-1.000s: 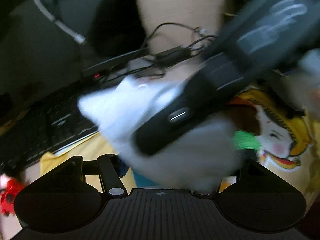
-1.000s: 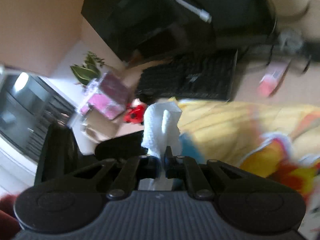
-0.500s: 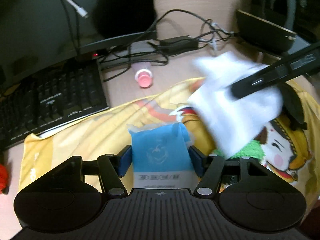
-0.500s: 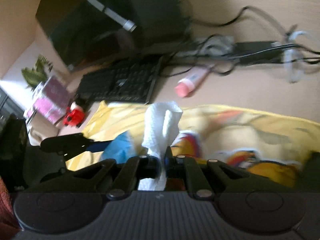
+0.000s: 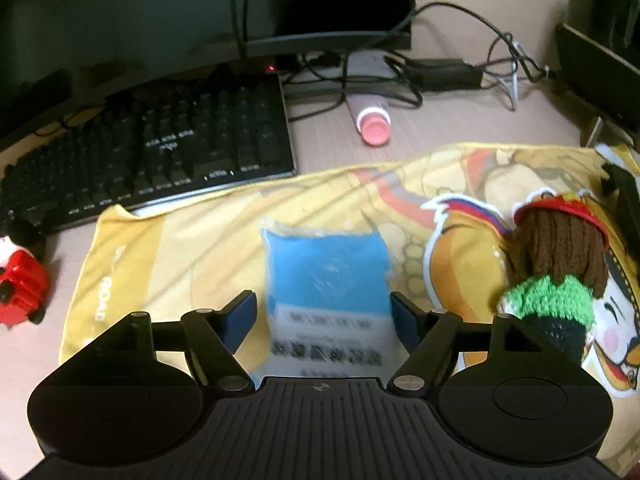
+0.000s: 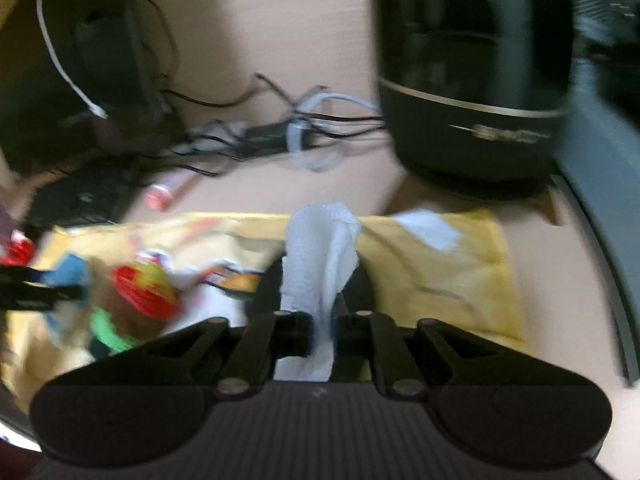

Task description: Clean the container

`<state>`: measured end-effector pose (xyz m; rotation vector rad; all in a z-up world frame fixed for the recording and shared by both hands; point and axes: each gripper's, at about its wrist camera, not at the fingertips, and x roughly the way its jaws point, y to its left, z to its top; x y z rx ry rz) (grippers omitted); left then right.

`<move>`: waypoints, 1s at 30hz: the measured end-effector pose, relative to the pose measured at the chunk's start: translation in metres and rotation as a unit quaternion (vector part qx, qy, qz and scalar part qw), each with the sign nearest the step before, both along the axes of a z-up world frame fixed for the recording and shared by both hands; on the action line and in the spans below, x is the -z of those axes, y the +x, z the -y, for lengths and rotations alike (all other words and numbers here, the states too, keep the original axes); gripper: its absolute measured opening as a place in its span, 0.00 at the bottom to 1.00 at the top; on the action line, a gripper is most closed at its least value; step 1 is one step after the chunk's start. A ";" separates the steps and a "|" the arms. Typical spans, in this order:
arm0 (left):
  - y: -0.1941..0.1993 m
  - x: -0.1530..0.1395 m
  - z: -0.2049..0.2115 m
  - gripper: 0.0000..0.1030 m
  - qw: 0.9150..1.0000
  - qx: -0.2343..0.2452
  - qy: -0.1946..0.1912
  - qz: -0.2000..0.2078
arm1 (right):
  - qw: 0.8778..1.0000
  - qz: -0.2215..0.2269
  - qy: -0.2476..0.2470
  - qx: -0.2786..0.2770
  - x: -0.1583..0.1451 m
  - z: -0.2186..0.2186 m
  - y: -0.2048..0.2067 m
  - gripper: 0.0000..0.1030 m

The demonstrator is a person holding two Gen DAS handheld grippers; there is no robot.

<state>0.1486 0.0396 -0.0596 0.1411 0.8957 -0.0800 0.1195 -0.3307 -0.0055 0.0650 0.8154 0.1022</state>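
My left gripper (image 5: pixel 323 312) has its jaws spread around a blue wipes packet (image 5: pixel 326 276) lying on the yellow printed cloth (image 5: pixel 180 248); the pads stand beside the packet's sides, contact unclear. My right gripper (image 6: pixel 323 320) is shut on a crumpled white tissue (image 6: pixel 320 252) that sticks up between the fingers. A container in a brown and green knitted cover (image 5: pixel 556 276) with a red rim lies on the cloth to the right; it also shows, blurred, in the right wrist view (image 6: pixel 136 300).
A black keyboard (image 5: pixel 152 152) and a monitor stand (image 5: pixel 340 40) sit behind the cloth. A pink-capped tube (image 5: pixel 372 124) and tangled cables (image 5: pixel 460 72) lie at the back. A red toy (image 5: pixel 20 288) stands at the left. A black appliance (image 6: pixel 472 80) stands at the back right.
The right gripper pulled the tissue away from the packet and swung right toward the knitted-cover container. The left gripper stayed at the blue packet, which is uncovered.
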 end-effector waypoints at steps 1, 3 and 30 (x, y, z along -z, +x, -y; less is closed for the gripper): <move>-0.001 0.000 0.001 0.78 1.000 0.000 0.001 -0.001 | 1.000 -0.003 -0.014 0.011 0.004 0.005 -0.001 0.11; -0.001 0.001 0.001 0.80 1.000 -0.002 0.000 -0.003 | 0.999 -0.010 -0.040 0.030 0.014 0.015 -0.001 0.11; -0.025 -0.063 0.020 0.95 0.997 0.031 0.000 0.069 | 0.997 -0.071 -0.032 -0.018 0.051 0.004 0.013 0.14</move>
